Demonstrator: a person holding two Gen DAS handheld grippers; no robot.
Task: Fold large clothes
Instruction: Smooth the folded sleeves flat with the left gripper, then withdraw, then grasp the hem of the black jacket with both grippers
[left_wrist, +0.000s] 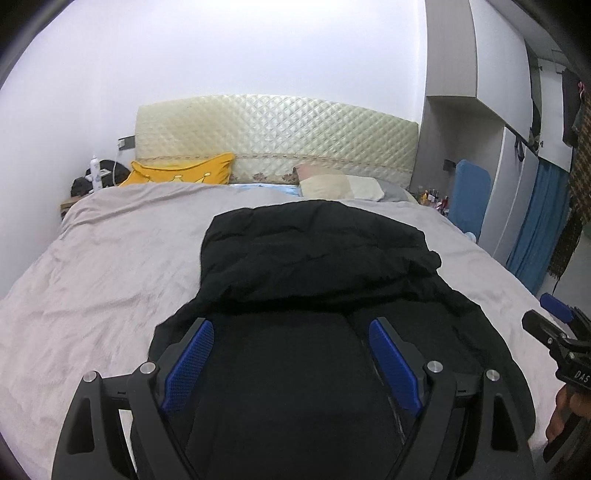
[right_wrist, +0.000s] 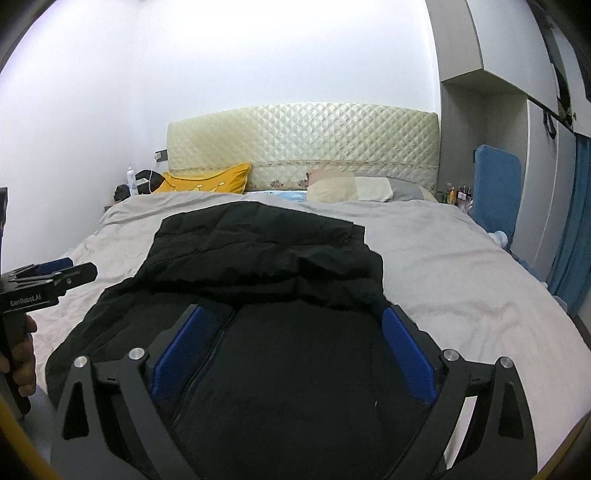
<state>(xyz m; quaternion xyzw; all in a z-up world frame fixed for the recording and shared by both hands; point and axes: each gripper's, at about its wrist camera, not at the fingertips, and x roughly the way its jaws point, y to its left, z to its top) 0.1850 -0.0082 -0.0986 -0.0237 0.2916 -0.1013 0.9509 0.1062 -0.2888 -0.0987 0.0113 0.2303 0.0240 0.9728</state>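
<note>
**Black coat lies partly folded on the bed, both tools spread above it**

A wide bed covered in a pale grey, slightly creased blanket (left_wrist: 92, 266) fills most of both views, with a cream quilted headboard (left_wrist: 277, 136) standing against the white wall behind it. Along the right side of the room stands a tall grey-white wardrobe (right_wrist: 498, 110), and a blue curtain (left_wrist: 539, 225) hangs beyond it.

A large black padded garment (left_wrist: 314, 258) lies in the middle of the blanket, its far part doubled over onto the near part so that a thick fold runs across it. A zip line shows on the near section in the right wrist view.

At the head of the bed a yellow cushion (left_wrist: 184, 171) leans at the left, and a beige and grey pillow (left_wrist: 343, 186) rests at the right.

The left gripper (left_wrist: 291, 325) sits over the near end of the garment with its blue-padded fingers (left_wrist: 192, 362) spread wide; nothing is pinched between them. The right gripper (right_wrist: 295, 312) hovers likewise above the garment, its blue fingers (right_wrist: 410, 354) set wide apart and empty. Each tool shows at the edge of the other's view, with part of a hand (right_wrist: 22, 343) on its handle.

A small white bottle (left_wrist: 95, 171) stands on the bedside stand at the left.
</note>
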